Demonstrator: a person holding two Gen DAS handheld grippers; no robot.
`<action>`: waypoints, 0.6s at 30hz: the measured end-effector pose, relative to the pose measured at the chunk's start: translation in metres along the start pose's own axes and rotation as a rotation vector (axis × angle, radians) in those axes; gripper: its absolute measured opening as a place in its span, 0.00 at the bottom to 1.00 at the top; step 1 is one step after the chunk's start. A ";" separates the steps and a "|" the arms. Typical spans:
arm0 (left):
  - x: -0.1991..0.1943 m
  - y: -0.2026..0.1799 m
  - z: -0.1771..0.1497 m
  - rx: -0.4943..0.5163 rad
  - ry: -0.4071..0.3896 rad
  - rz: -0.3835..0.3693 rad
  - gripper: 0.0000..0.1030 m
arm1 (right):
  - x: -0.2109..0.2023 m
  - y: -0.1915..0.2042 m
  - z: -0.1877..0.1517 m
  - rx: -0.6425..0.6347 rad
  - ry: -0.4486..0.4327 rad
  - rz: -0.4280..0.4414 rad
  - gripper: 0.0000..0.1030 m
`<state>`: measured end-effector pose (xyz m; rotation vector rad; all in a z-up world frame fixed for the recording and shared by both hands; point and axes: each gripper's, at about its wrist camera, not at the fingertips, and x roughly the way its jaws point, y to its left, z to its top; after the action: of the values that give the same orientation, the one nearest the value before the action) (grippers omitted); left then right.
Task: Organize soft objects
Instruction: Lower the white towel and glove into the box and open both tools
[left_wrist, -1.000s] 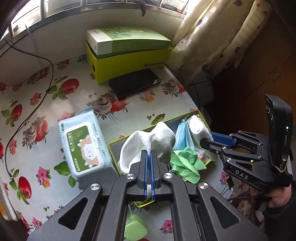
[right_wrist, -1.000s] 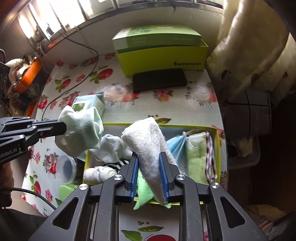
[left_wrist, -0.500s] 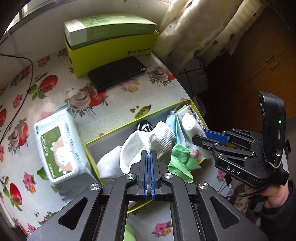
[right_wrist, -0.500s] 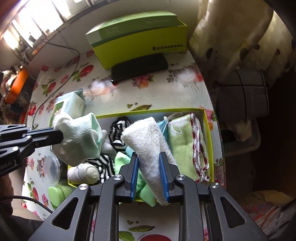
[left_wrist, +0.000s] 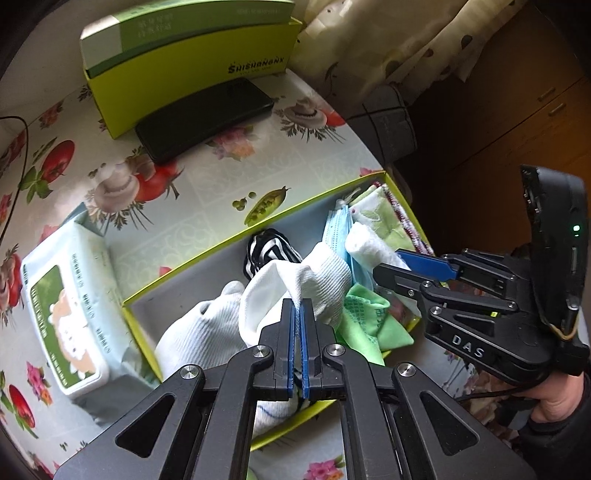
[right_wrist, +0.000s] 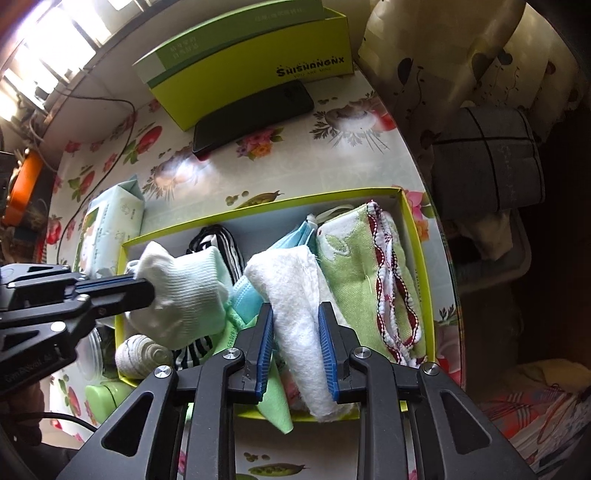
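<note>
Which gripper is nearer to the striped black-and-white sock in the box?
Left. The left gripper, holding a white sock, is just beside the striped sock. The right gripper is farther right, over the blue masks.

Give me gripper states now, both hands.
Left gripper: shut on the white sock, over the box.
Right gripper: jaws have just been opening, white cloth between them, pads at its sides.

Ribbed knit sock (left_wrist: 325, 280), fluffy rough cloth (right_wrist: 299, 295), smooth matt card tray (right_wrist: 413, 229), glossy printed tablecloth (left_wrist: 221, 192), glossy phone (left_wrist: 203, 118), wipes pack (left_wrist: 70, 314) apparently soft plastic film.
</note>
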<state>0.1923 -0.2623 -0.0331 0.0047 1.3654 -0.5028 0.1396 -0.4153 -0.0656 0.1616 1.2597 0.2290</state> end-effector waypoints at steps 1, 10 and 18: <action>0.003 0.000 0.001 0.003 0.004 0.004 0.02 | 0.000 0.000 0.000 0.000 0.000 0.002 0.23; 0.006 0.000 0.004 0.021 -0.001 0.014 0.07 | -0.013 0.003 0.001 -0.011 -0.021 0.009 0.34; -0.012 0.002 -0.001 0.007 -0.038 0.017 0.15 | -0.033 0.016 -0.001 -0.033 -0.049 0.001 0.45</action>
<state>0.1908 -0.2561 -0.0229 0.0127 1.3258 -0.4906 0.1275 -0.4084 -0.0312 0.1390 1.2067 0.2453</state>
